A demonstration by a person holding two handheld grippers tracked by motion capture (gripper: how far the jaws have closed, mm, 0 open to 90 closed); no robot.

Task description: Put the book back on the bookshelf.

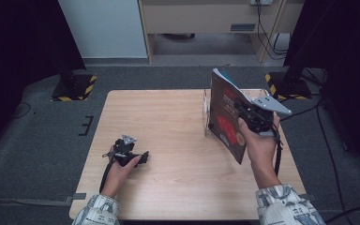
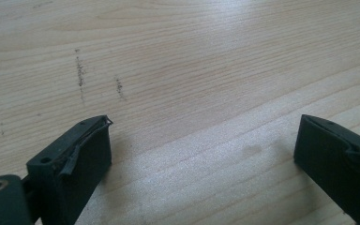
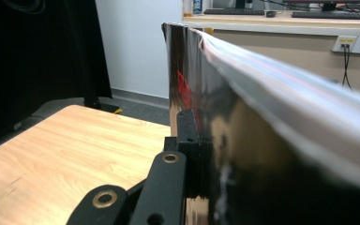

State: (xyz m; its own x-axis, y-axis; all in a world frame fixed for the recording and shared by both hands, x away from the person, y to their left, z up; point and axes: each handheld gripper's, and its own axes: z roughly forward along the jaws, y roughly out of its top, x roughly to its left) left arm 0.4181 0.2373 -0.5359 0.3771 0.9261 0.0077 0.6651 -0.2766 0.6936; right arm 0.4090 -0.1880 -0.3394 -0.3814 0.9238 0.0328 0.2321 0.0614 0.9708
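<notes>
- Glossy paper forms the cover of the book [image 1: 227, 115], dark with red print, which is held upright above the right part of the tabletop [image 1: 168, 140], its lower edge lifted off the wood and its pages fanned slightly at the top.
- In the right gripper view the book [image 3: 262, 140] is seen edge-on, its shiny cover pressed against one black jaw, with the page block running off to the right.
- The right tool [image 1: 251, 117] is clenched on the book near its middle, gripped by the person's right hand [image 1: 260, 145].
- Just behind the book, a clear wire or acrylic rack [image 1: 207, 110] stands on the tabletop, apparently a book stand; whether the book touches it cannot be told.
- The step in hand is judged to be the carrying of the book, either toward the rack or away from it; which of the two cannot be settled.
- The next move is judged to call for the book to be kept upright and the grip kept firm, so that the smooth cover does not slide between the jaws, and for the lower edge to be guided clear of the rack's frame.
- Red and pale lettering is present on the cover, but it is too small and blurred to be read; no brand can be made out.
- The left tool [image 1: 131, 154] rests low over the left part of the tabletop, well apart from the book; its jaws stand released with bare wood between them.
</notes>
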